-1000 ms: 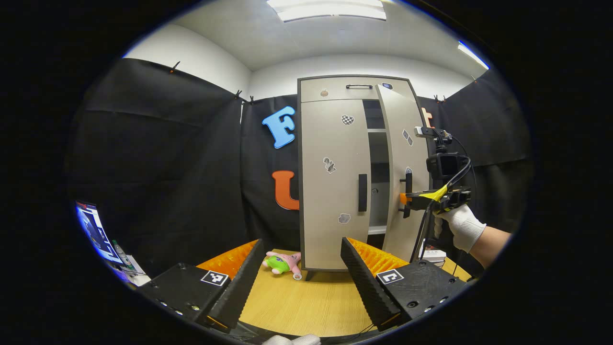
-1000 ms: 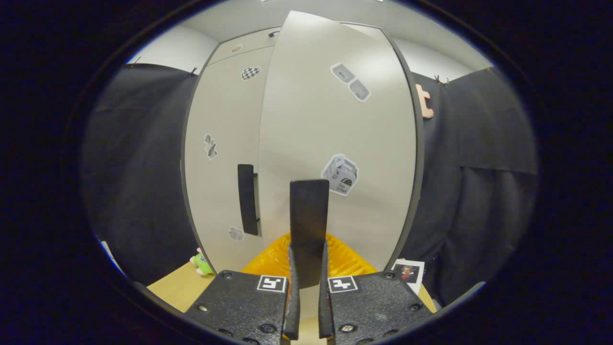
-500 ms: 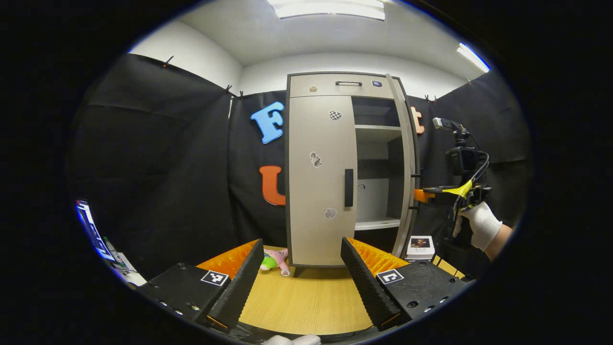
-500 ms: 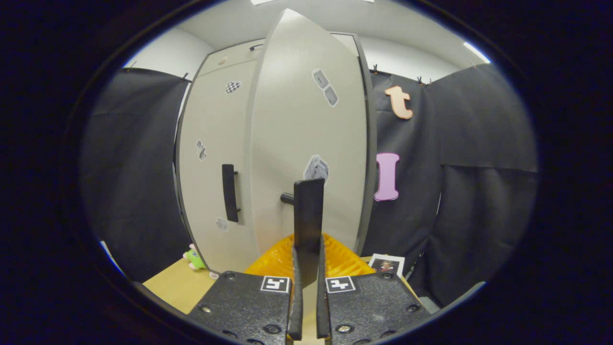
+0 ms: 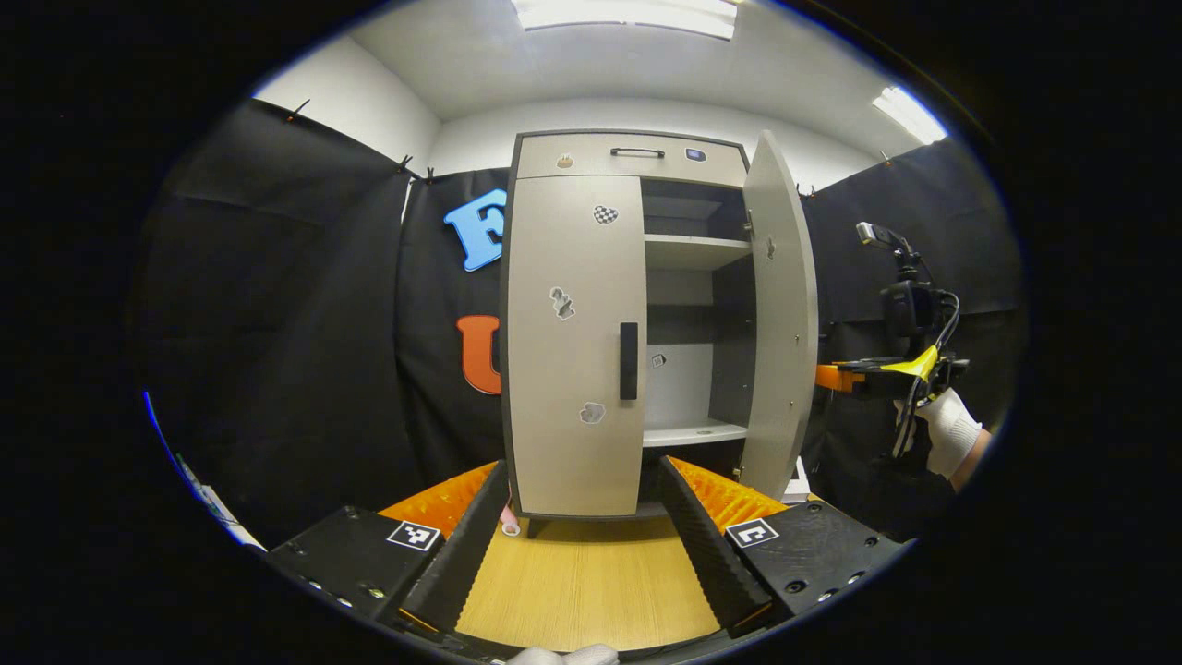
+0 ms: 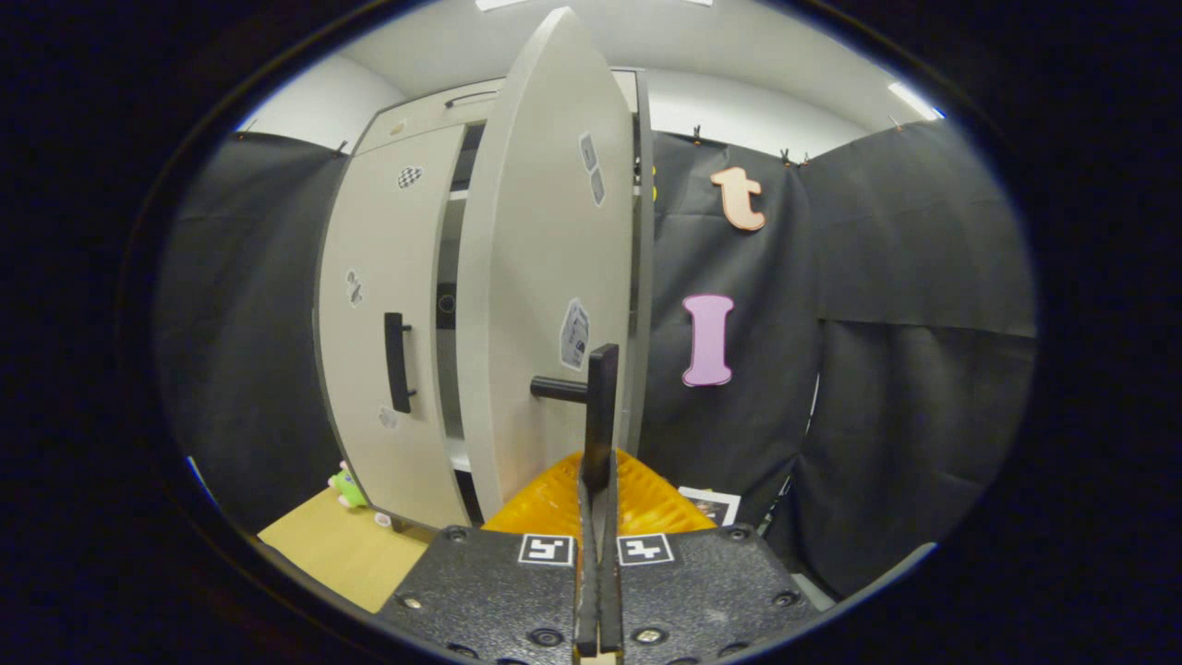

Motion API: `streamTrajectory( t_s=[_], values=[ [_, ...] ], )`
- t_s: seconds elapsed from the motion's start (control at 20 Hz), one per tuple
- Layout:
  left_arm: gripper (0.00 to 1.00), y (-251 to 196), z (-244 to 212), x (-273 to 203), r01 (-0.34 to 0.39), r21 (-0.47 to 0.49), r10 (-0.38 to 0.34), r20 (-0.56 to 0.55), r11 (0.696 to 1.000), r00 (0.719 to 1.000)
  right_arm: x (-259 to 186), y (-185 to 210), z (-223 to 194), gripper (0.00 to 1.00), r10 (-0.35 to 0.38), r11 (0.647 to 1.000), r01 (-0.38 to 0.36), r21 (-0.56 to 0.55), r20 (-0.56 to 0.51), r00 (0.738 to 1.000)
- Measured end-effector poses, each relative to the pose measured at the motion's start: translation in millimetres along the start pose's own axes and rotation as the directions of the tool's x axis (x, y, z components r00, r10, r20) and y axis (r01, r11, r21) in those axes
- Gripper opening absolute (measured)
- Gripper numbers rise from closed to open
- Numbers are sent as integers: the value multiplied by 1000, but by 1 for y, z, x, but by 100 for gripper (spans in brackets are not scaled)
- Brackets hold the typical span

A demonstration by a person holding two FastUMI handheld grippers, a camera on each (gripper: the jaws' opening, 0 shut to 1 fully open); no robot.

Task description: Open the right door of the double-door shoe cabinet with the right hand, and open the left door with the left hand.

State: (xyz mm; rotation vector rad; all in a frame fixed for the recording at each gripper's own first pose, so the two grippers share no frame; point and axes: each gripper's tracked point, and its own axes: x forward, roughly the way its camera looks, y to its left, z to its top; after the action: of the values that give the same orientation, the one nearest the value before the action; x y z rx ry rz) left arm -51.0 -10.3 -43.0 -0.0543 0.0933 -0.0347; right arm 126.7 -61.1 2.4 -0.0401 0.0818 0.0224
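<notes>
Since half a second ago, the right door (image 5: 780, 314) has swung wider, now standing past square to the shoe cabinet (image 5: 628, 162) and showing its flat, matte inner face. Cabinet is a tall, smooth grey laminate box on a wood-grain table (image 5: 582, 591); pale shelves (image 5: 694, 251) exposed inside. Left door (image 5: 572, 342) closed flat, its slim black bar handle (image 5: 629, 361) untouched. Right gripper (image 6: 598, 480) is clamped on the right door's black handle (image 6: 600, 402), fingers nearly together. Left gripper (image 5: 577, 517) spread wide, grasping nothing, ribbed fingers (image 5: 694, 526) framing the cabinet base.
</notes>
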Motion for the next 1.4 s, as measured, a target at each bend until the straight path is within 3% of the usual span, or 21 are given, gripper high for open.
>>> streamTrajectory(
  t_s=[0.2,0.4,0.55,0.7,0.8,1.0,1.1,1.2,1.25,1.35,1.4],
  values=[
    [96,-11,1,12,28,-1,-28,2,1000,1000,0,-21,-1,4,-2,1000,2,4,5,1000],
    [96,-19,4,16,43,-4,-43,2,999,999,1,-54,-2,4,-55,998,55,3,4,998],
    [96,-23,4,18,53,-11,-53,1,999,999,4,-51,-5,4,-7,998,7,59,-12,1000],
    [96,-22,5,21,46,1,-46,-1,999,999,3,-58,-8,4,-19,1000,19,18,-9,1000],
    [100,-21,6,21,45,0,-45,3,999,999,1,-56,-5,4,-11,999,11,40,0,1000],
    [96,-17,5,25,42,8,-42,-3,999,999,-5,-62,-5,4,-16,997,16,70,-4,1000],
    [96,-14,7,26,36,14,-37,2,999,999,-17,-66,-5,10,-21,997,21,79,0,1000],
    [96,-13,6,28,39,15,-39,2,999,999,-35,-76,-11,31,-50,995,51,91,-12,999],
    [96,-12,6,29,40,17,-40,2,999,999,-42,-77,-12,54,-53,994,55,100,-17,998],
    [96,-11,8,34,45,16,-45,10,999,999,-61,-74,-18,77,-53,993,55,106,-23,998],
    [96,-11,6,38,45,17,-45,11,999,999,-70,-72,-22,83,-59,993,61,99,-23,998]
  ],
)
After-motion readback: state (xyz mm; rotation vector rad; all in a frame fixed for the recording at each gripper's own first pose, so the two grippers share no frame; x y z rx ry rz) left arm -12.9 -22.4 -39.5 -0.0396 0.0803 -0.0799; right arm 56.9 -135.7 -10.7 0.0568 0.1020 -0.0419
